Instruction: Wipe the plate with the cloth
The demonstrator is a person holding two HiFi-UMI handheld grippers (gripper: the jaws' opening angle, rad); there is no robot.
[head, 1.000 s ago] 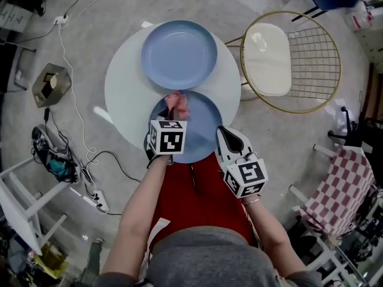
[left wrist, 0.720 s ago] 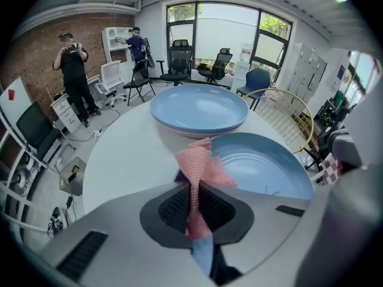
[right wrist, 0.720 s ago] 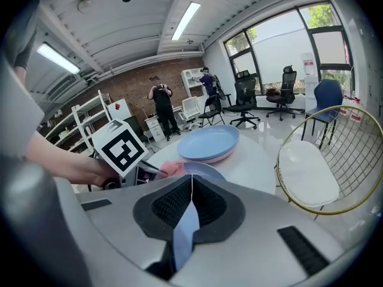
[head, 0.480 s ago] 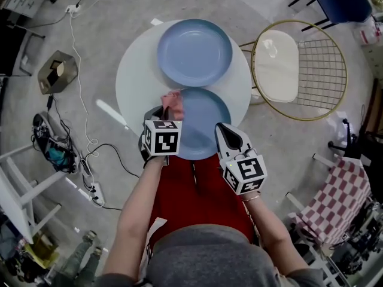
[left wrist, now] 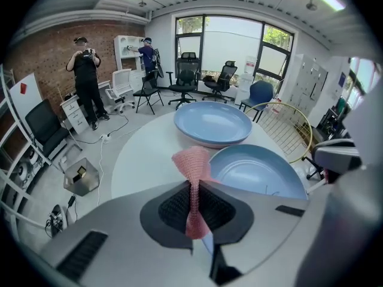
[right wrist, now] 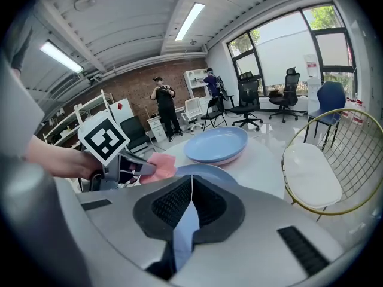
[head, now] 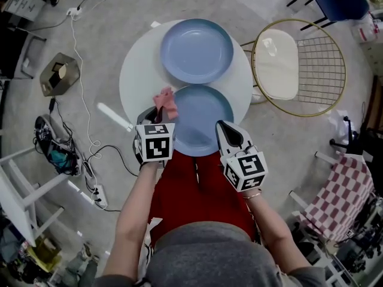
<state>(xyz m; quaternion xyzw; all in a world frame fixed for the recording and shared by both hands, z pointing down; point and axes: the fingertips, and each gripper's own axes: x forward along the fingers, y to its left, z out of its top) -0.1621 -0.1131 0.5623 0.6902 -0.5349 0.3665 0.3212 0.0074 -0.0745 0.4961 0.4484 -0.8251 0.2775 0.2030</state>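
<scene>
Round white tabletop carries the near plate, its 4 o'clock rim clamped by the right gripper, while the left gripper, jaws pinching the cloth, sits at its 10 o'clock edge, nearer for wiping inward.

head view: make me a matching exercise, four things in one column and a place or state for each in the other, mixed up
Things:
1. pink cloth
2. near blue plate
3. far blue plate
4. wire chair

Places or states:
A. on the far half of the round table, touched by neither gripper
B. pinched in the fingers of the left gripper
C. on the floor to the right of the table
D. rim clamped by the right gripper

Pairs: 1-B, 2-D, 3-A, 4-C
</scene>
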